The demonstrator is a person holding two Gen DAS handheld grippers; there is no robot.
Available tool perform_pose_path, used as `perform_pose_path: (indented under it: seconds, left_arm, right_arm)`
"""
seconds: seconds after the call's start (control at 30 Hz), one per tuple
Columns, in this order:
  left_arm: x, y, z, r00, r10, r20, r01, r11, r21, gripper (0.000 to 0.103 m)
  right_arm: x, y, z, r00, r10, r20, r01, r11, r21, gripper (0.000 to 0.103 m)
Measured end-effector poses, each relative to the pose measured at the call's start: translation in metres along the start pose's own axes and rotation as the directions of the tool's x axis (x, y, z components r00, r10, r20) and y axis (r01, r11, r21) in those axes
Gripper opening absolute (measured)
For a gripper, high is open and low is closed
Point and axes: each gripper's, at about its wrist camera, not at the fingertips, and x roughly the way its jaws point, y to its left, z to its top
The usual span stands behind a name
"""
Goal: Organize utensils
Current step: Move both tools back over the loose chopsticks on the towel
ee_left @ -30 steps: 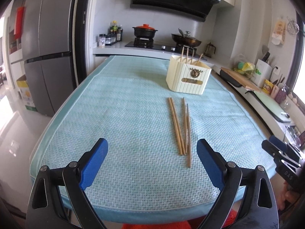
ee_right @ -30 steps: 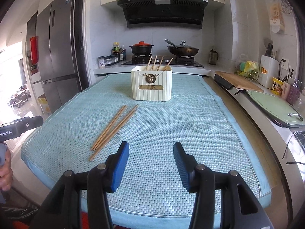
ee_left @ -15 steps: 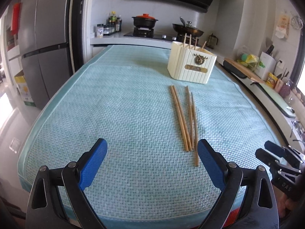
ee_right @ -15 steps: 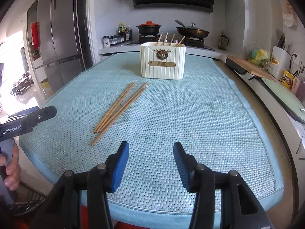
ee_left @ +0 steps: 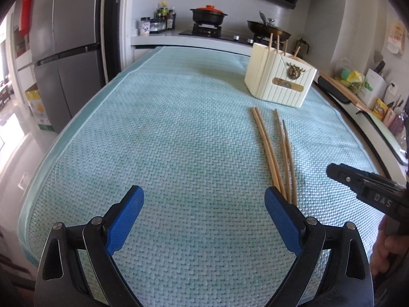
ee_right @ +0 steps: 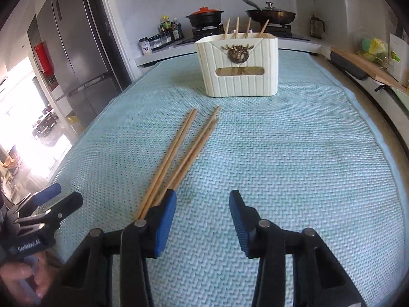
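Four loose chopsticks point(ee_right: 179, 158) lie on the teal mat point(ee_right: 294, 153) just before the cream utensil holder point(ee_right: 237, 66), which apparently already holds four more. The right gripper point(ee_right: 203, 204), jaws just narrowed but empty, hovers beside their near ends; the left gripper point(ee_left: 204, 202) gapes wide.

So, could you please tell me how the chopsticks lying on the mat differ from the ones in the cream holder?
The loose chopsticks lie flat on the blue-green mat, whereas the chopsticks in the holder stand on end. The loose ones show almost their full length; of those in the cream holder only the tips show above the rim. The loose ones lie roughly side by side, while the held ones lean slightly apart. Both sets number four and look like the same plain wood.
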Motion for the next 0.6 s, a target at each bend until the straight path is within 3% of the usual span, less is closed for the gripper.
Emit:
perform_pose_path:
  seconds: [0.2,0.33,0.43,0.6]
  left_arm:
    - [0.004,0.011,-0.003,1.000,0.022,-0.017,-0.022,1.000,-0.019,0.096]
    - [0.005,0.013,-0.005,0.999,0.025,-0.021,-0.025,0.999,-0.023,0.096]
    - [0.007,0.010,-0.006,0.999,0.027,-0.030,-0.028,1.000,-0.008,0.096]
    - [0.020,-0.002,0.004,0.998,-0.020,-0.058,0.021,1.000,0.010,0.096]
  right_arm:
    - [0.043,0.013,0.017,0.998,0.026,-0.055,-0.025,0.999,0.028,0.035]
    - [0.065,0.024,0.017,0.995,-0.026,-0.096,0.024,1.000,-0.020,0.035]
    - [0.062,0.032,0.013,0.993,-0.105,-0.058,0.099,0.990,-0.100,0.035]
    - [0.054,0.018,0.002,0.990,-0.136,-0.048,0.131,0.986,-0.099,0.034]
